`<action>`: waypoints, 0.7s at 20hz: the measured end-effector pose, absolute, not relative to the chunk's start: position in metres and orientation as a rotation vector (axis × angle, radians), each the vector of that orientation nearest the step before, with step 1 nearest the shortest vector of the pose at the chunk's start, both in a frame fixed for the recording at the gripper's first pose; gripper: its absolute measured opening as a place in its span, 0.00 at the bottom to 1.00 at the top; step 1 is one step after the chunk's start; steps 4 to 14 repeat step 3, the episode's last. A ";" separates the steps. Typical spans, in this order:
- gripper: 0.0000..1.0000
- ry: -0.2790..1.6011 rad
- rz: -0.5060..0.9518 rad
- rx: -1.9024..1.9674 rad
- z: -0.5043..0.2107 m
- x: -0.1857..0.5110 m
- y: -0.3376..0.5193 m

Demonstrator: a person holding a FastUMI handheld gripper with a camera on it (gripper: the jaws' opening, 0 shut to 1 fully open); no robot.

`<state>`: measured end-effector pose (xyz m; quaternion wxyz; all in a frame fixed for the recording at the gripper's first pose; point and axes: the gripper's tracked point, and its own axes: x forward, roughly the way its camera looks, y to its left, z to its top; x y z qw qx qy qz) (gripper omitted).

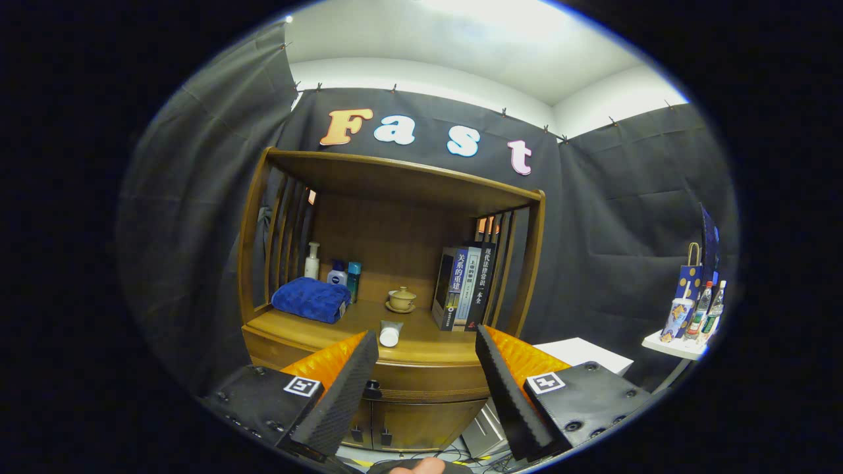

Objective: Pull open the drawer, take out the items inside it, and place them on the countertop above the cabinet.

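Ahead, drawer [428, 378] between parted jaws

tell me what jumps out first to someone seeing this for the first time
The wooden cabinet stands straight ahead, beyond the open gripper, whose fingers hold nothing and frame its closed drawer front. On the countertop a bright blue towel lies to one side and a row of upright books stands at the other, with a small lidded teacup between them. A white tube lies near the front edge, just ahead of the fingers.
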<state>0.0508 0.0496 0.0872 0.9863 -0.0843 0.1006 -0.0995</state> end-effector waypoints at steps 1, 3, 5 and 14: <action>0.98 0.197 -0.198 -0.172 0.089 0.050 0.052; 0.98 0.179 -0.204 -0.185 0.094 0.049 0.053; 0.98 0.179 -0.204 -0.185 0.094 0.049 0.053; 0.98 0.179 -0.204 -0.185 0.094 0.049 0.053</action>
